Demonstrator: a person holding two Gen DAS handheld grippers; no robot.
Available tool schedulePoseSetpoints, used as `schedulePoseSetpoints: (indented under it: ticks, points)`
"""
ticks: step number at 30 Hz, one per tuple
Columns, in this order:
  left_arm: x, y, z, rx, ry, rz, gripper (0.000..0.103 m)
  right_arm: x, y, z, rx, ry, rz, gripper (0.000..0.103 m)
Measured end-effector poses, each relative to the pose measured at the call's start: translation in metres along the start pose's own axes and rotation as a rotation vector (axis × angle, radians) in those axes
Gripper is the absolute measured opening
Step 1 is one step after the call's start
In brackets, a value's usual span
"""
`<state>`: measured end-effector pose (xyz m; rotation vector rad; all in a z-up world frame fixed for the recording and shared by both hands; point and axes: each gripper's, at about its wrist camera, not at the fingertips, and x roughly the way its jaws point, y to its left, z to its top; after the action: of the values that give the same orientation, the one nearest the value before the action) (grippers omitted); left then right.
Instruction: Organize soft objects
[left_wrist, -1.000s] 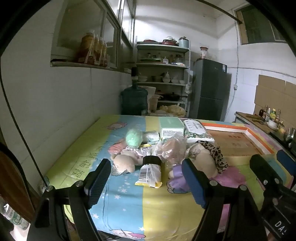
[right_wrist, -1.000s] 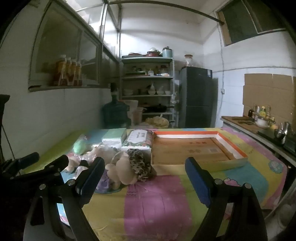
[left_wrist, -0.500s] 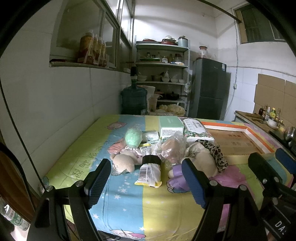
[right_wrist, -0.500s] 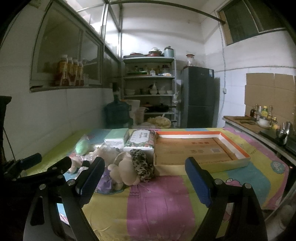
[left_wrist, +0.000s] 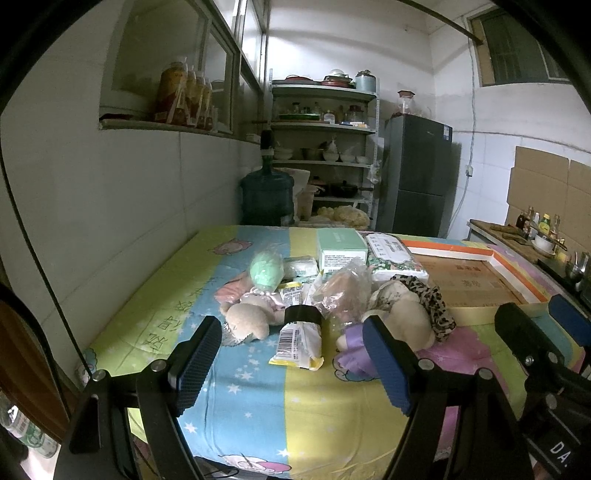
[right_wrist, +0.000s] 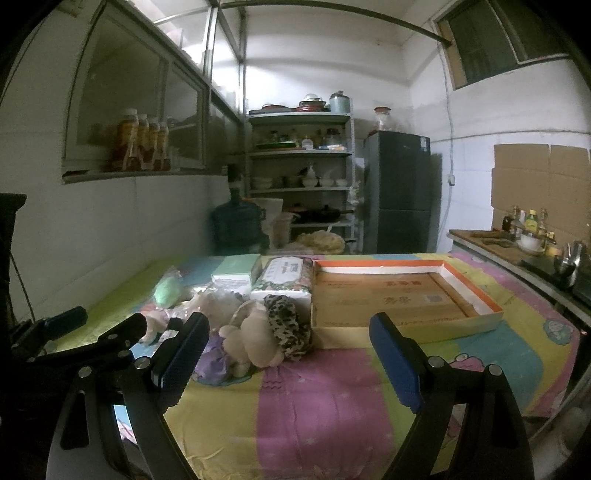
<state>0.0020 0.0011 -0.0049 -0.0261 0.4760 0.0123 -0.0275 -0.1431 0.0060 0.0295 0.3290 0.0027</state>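
Note:
A pile of soft things lies mid-table: a beige plush toy (left_wrist: 245, 319), a second plush with a leopard-print cloth (left_wrist: 424, 301), a green soft ball (left_wrist: 266, 269), a wrapped snack packet (left_wrist: 299, 339) and a clear bag (left_wrist: 345, 291). My left gripper (left_wrist: 291, 365) is open and empty, held short of the pile. My right gripper (right_wrist: 291, 358) is open and empty, with the leopard plush (right_wrist: 284, 328) ahead on its left. A shallow cardboard tray (right_wrist: 480, 291) with an orange-and-white rim sits to the right.
A green box (left_wrist: 341, 251) and a floral tissue pack (left_wrist: 391, 254) lie behind the pile. The table wears a colourful cartoon cloth (right_wrist: 325, 398). A wall runs along the left; a water jug (left_wrist: 267, 195), shelves and a fridge (left_wrist: 417, 177) stand beyond.
Both views have shifted slightly, with the cameras tilting up a little. The objects on the table have not moved and both grippers stay open.

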Motion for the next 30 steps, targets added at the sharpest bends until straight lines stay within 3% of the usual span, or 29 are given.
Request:
schedulePoseSetpoints:
  ticks: [30]
  points:
    - [-0.0003,0.0014,-0.0027,-0.002,0.004,0.001,0.079,0.0004,0.0062,-0.0018,0.001,0.006,0.008,0.089]
